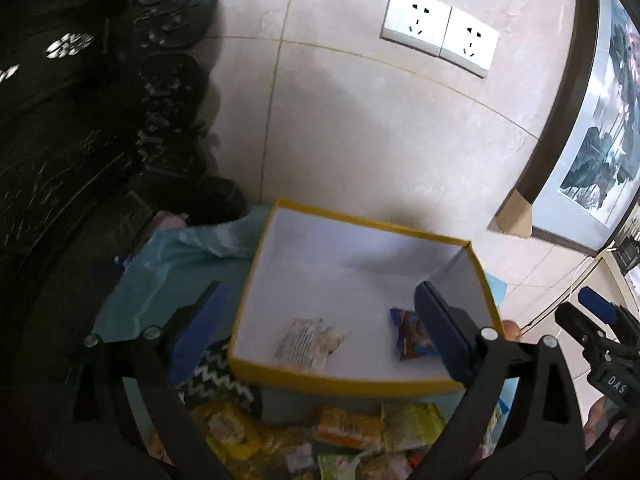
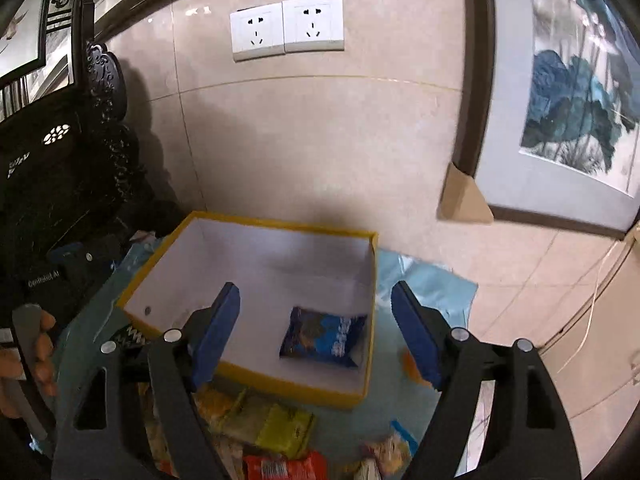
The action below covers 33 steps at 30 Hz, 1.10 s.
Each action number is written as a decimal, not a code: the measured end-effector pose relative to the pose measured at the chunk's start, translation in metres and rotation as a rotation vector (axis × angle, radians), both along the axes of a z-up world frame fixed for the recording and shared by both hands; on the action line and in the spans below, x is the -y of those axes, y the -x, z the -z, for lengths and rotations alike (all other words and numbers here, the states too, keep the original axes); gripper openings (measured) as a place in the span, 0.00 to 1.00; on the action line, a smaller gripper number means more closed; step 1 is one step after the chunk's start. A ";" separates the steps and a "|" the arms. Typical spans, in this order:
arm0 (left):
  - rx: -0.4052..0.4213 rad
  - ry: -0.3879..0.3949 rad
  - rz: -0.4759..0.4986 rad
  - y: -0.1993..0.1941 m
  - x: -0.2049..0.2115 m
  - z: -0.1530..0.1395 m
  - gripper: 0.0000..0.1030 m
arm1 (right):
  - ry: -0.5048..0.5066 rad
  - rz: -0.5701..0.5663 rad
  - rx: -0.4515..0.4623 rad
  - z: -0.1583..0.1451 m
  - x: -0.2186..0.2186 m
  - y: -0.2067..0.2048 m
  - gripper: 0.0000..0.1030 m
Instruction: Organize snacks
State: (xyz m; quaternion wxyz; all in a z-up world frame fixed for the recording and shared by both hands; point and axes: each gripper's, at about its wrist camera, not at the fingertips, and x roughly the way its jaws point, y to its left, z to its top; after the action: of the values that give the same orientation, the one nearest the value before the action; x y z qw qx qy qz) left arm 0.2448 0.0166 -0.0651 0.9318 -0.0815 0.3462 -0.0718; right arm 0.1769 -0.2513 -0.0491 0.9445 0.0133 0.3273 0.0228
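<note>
A yellow-rimmed box (image 1: 340, 382) with a white inside stands on a teal table top. In it lie a silvery printed packet (image 1: 306, 344) and a blue snack packet (image 1: 412, 334), apart from each other. My left gripper (image 1: 320, 296) hovers above the box's near side, open and holding nothing. In the right wrist view the box (image 2: 280, 380) holds the blue packet (image 2: 324, 336), and my right gripper (image 2: 316, 288) hangs open and bare over it. Loose yellow, orange and green snack packets (image 1: 348, 428) are piled in front of the box, and in the right wrist view this pile (image 2: 280, 428) also holds a red packet.
A black-and-white zigzag packet (image 1: 216, 380) lies by the box's near left corner. Pale blue plastic (image 1: 188, 256) is bunched to the left. Behind the box is a tiled wall with double sockets (image 1: 440, 30), dark carved furniture (image 1: 80, 140) and a framed painting (image 2: 568, 120). A hand (image 2: 40, 356) holds the left gripper's handle.
</note>
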 end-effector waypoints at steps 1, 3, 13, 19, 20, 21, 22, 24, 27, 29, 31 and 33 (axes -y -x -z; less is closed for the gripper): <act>-0.008 0.002 -0.005 0.006 -0.001 0.001 0.93 | -0.006 -0.001 -0.006 0.002 0.000 0.009 0.76; -0.025 0.000 0.000 0.022 -0.004 0.005 0.93 | -0.018 0.003 -0.034 0.007 0.000 0.025 0.77; -0.141 -0.150 0.127 0.133 -0.006 0.082 0.94 | -0.031 0.056 -0.194 0.077 -0.006 0.119 0.80; -0.176 -0.183 0.103 0.174 -0.024 0.118 0.94 | -0.037 0.101 -0.272 0.122 -0.010 0.149 0.80; -0.191 -0.175 0.082 0.178 -0.030 0.126 0.94 | -0.038 0.107 -0.279 0.127 -0.008 0.150 0.80; -0.202 -0.174 0.073 0.179 -0.030 0.132 0.94 | -0.041 0.118 -0.287 0.131 -0.007 0.150 0.80; -0.222 -0.183 0.060 0.178 -0.031 0.140 0.94 | -0.046 0.130 -0.295 0.136 -0.005 0.150 0.80; -0.240 -0.205 0.039 0.178 -0.032 0.151 0.94 | -0.061 0.152 -0.310 0.142 -0.001 0.147 0.80; -0.240 -0.221 0.020 0.176 -0.030 0.162 0.94 | -0.079 0.170 -0.325 0.150 0.003 0.144 0.80; -0.255 -0.228 0.015 0.173 -0.026 0.170 0.93 | -0.104 0.180 -0.323 0.152 0.007 0.142 0.80; -0.280 -0.213 -0.001 0.170 -0.028 0.179 0.93 | -0.127 0.192 -0.320 0.153 0.009 0.136 0.80; -0.292 -0.214 -0.019 0.169 -0.030 0.185 0.93 | -0.127 0.200 -0.323 0.156 0.010 0.130 0.80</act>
State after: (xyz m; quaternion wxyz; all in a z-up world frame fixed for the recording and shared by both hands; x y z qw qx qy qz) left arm 0.0756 0.0466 -0.2501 0.8756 0.0050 0.4829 -0.0131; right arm 0.0467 -0.2608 -0.2048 0.8746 0.1090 0.4694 -0.0529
